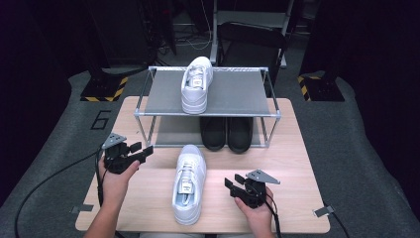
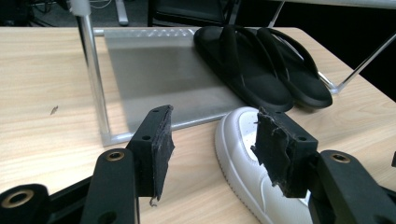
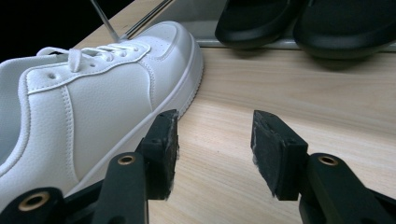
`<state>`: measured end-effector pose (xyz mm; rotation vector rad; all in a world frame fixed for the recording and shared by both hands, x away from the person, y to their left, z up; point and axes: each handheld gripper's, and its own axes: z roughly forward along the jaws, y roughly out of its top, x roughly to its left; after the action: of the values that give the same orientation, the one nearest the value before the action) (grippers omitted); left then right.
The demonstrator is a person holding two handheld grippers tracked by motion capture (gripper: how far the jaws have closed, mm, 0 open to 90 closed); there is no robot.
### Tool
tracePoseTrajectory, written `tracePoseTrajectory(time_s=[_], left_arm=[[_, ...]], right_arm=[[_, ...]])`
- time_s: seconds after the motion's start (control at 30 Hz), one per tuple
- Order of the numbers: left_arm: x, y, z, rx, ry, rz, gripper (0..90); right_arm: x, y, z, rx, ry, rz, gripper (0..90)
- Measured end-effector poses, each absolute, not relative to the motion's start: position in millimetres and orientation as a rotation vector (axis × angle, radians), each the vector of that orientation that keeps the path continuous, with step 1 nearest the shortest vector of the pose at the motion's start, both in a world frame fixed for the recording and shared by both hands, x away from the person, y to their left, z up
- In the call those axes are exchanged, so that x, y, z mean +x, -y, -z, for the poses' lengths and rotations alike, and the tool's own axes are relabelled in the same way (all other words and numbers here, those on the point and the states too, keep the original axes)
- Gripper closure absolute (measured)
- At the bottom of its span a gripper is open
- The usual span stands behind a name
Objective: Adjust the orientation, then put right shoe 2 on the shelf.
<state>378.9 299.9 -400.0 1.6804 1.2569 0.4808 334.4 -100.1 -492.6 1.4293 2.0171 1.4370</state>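
Note:
A white sneaker point(image 1: 188, 182) lies on the wooden table point(image 1: 292, 163) in front of a two-level shoe rack point(image 1: 208, 113), toe toward the rack. Its toe point(image 2: 243, 154) shows past my left gripper point(image 2: 212, 149), which is open and empty to the shoe's left point(image 1: 141, 151). My right gripper point(image 1: 233, 186) is open on the shoe's right side; in the right gripper view its left pad point(image 3: 163, 149) is close beside the sneaker's sole point(image 3: 93, 116), with bare table between the jaws point(image 3: 215, 149). A second white sneaker point(image 1: 196, 84) stands on the rack's top shelf.
A pair of black slides point(image 1: 226, 133) sits on the rack's lower shelf point(image 2: 159, 70), also seen in the right gripper view point(image 3: 303, 23). A metal rack post point(image 2: 93, 70) stands just ahead of the left gripper. Cables trail off the table's near edge.

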Motion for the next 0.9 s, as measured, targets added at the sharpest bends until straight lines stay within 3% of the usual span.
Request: tracePoseTrajectory(time_s=[0.9], left_arm=[[369,-305,417,1.678,-1.285,-0.460,45.2]], right_arm=[[330,77,487,1.407,-2.068,-1.492,49.7]])
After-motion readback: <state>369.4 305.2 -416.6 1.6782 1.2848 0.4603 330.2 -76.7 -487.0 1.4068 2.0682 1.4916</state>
